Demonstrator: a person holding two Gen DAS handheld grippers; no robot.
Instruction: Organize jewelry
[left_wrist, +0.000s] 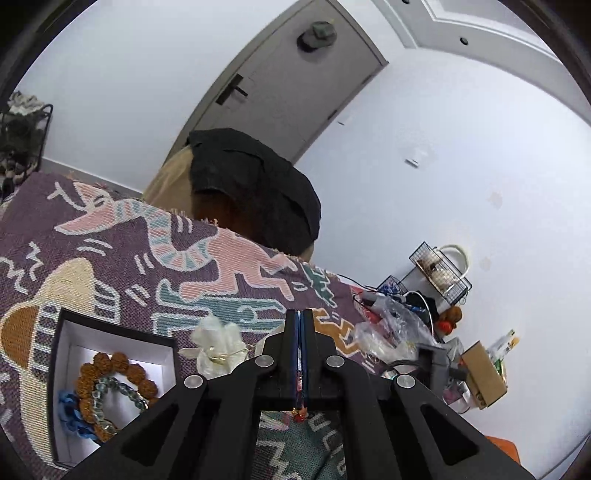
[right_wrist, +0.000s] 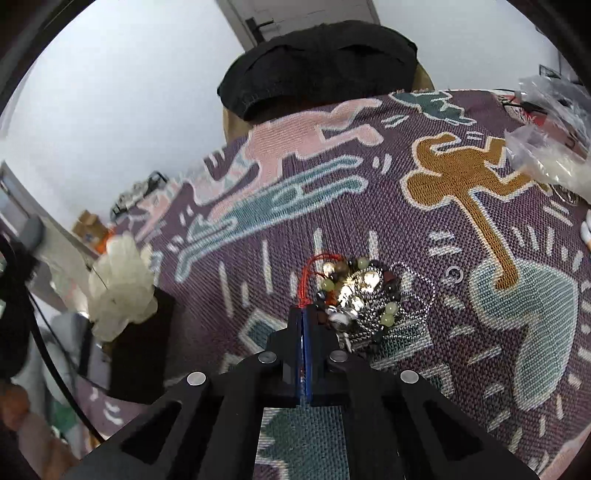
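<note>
My left gripper (left_wrist: 300, 313) is shut, and a small strand of red-orange beads (left_wrist: 299, 414) dangles from between its fingers. It hovers right of an open black box (left_wrist: 61, 332) that holds a brown bead bracelet (left_wrist: 110, 360), a green glass bracelet (left_wrist: 122, 389) and a blue piece (left_wrist: 72, 406). My right gripper (right_wrist: 306, 310) is shut at the left edge of a jewelry pile. A red cord (right_wrist: 308, 273) runs into its tips. The pile has a mixed bead bracelet (right_wrist: 391, 306), a silver chain (right_wrist: 369, 314) and a small ring (right_wrist: 455, 275) beside it.
A patterned woven blanket (left_wrist: 110, 258) covers the table. A white gauze pouch (left_wrist: 218, 343) lies beside the box. Crumpled plastic bags (left_wrist: 391, 325) and a cardboard box (left_wrist: 484, 373) clutter the right end. A chair draped in black cloth (left_wrist: 255, 184) stands behind.
</note>
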